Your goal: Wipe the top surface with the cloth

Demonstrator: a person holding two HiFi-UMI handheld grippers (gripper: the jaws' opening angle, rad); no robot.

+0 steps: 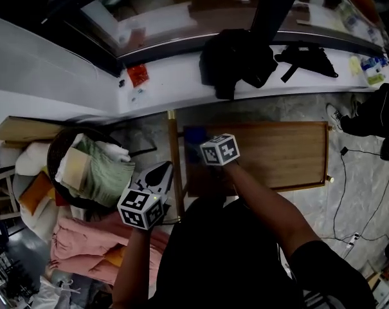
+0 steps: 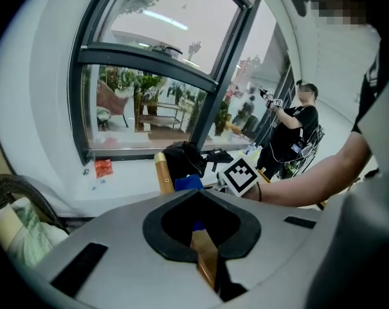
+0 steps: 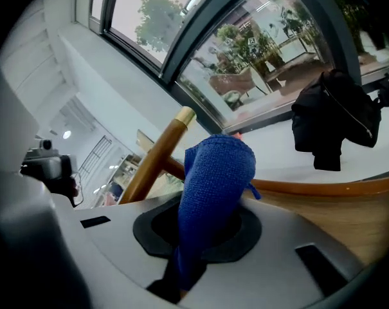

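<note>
Wooden tabletop (image 1: 278, 150) below a long white window ledge (image 1: 175, 76). Blue cloth (image 1: 195, 136) bunched over the top's far left corner, pinched tight between the jaws of the right gripper (image 1: 204, 144). One fold bulging up past the tips, a tail trailing back through the slit; contact with the wood not clear. Left gripper (image 1: 163, 170) just off the table's left side, close beside the wooden rail (image 1: 175, 172). Jaws drawn together to a thin slit, nothing held, a sliver of rail showing through. Black bag (image 1: 236, 60) slumped on the ledge behind, small red packet (image 1: 137, 74) further left. Dark basket (image 1: 54, 148) of folded cloths left of the table, pink fabric (image 1: 85, 250) heaped in front of it.
</note>
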